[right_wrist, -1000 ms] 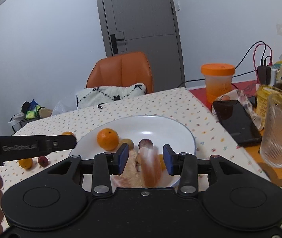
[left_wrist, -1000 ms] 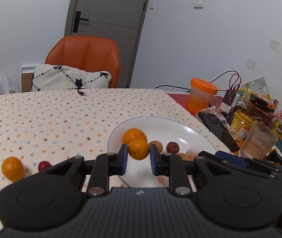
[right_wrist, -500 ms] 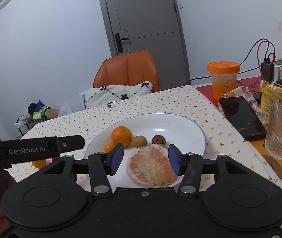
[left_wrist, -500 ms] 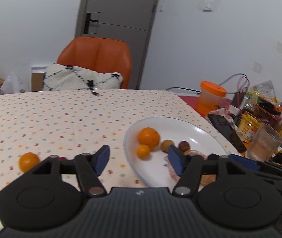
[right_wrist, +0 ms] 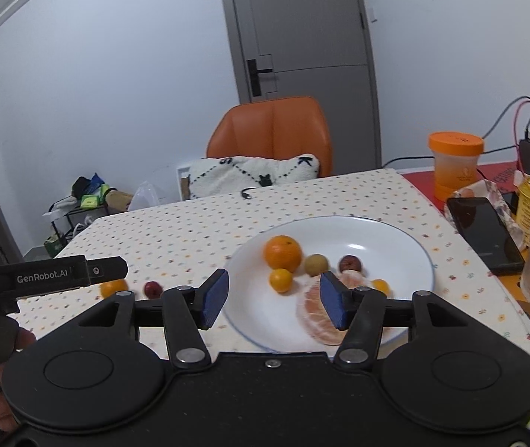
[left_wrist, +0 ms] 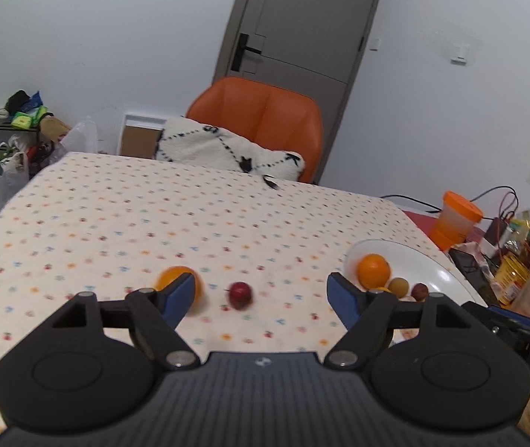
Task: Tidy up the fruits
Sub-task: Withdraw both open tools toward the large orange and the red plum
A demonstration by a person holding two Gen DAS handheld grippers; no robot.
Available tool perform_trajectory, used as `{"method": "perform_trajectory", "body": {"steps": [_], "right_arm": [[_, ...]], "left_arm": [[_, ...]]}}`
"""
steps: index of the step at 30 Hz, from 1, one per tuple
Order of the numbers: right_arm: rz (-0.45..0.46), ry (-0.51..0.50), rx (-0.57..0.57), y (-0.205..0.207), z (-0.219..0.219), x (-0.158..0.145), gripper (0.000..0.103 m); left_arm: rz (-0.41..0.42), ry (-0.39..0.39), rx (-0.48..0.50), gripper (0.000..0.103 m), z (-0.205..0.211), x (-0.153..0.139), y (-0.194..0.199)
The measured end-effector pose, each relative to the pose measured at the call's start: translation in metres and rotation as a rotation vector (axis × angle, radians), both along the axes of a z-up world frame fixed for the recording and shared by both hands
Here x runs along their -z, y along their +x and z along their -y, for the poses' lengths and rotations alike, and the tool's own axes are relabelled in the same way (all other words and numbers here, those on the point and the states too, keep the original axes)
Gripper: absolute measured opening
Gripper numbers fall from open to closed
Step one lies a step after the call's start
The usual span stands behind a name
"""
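Left wrist view: the left tool [left_wrist: 259,294] hangs over the desk [left_wrist: 116,223] with its jaws spread wide and nothing between them. An orange [left_wrist: 175,279] lies at lower centre-left, partly behind the left finger; a red fruit [left_wrist: 240,295] sits just right of it. The plate [left_wrist: 447,275] is at right.

Right wrist view: the right tool [right_wrist: 274,298] is also wide apart and empty, low over the plate [right_wrist: 395,246] in the centre. On it lie a big orange [right_wrist: 282,253], a small orange [right_wrist: 280,280], a green fruit [right_wrist: 316,264], a dark fruit [right_wrist: 350,263] and peeled segments [right_wrist: 315,320].
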State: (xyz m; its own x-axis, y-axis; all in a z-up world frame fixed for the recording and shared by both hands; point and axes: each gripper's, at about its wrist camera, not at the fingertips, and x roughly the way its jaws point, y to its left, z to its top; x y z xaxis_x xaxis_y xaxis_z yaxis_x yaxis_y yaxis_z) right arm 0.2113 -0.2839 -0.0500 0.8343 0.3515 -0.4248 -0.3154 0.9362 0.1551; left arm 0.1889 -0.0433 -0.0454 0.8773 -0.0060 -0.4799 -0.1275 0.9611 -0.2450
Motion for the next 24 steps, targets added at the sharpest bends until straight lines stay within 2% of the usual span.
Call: {"method": "perform_trajectory", "body": {"steps": [11,24], "right_arm": [[0.014,-0.011,-0.059,-0.004,-0.034,-0.011,0.063],[-0.030,0.002,-0.124,0.002,-0.087,-0.005,0.063]], "left_arm": [[0.020,-0.018,-0.026,0.081,-0.027,-0.003,-0.009],[-0.018,-0.037,-0.033,0.081,-0.060,0.004,-0.016]]}}
